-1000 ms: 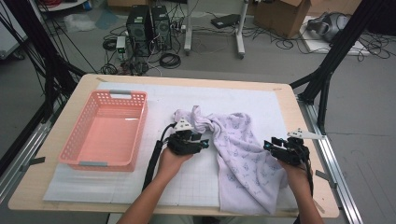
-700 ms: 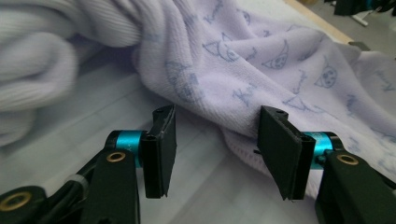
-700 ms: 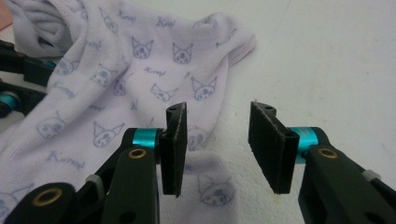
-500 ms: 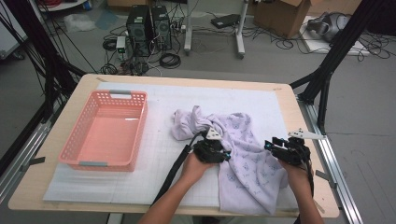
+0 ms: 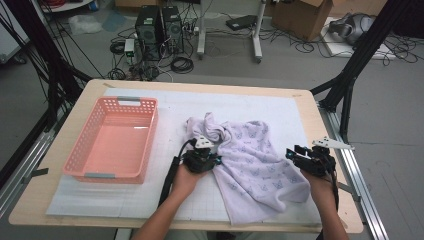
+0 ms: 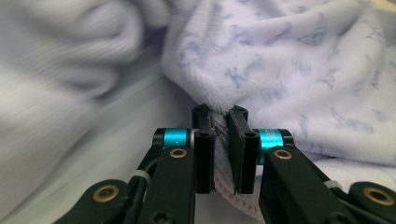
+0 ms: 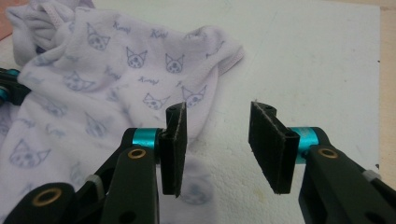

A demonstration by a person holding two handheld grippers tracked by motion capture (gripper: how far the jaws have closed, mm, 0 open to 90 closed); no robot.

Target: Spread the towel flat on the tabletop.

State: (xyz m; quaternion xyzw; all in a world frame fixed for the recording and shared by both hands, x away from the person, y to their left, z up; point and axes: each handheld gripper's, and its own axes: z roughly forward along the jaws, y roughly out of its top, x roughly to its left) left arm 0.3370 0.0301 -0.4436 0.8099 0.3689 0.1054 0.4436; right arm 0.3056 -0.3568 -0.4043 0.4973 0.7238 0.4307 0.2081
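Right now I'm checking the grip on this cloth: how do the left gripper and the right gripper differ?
The left gripper has just been closing and pinches an edge of the cat-print garment; the right gripper stands open with nothing between its jaws. The left sits at the garment's left edge, near the pink basket; the right is at its right edge, over the white mat. Both have black jaws with blue collars.
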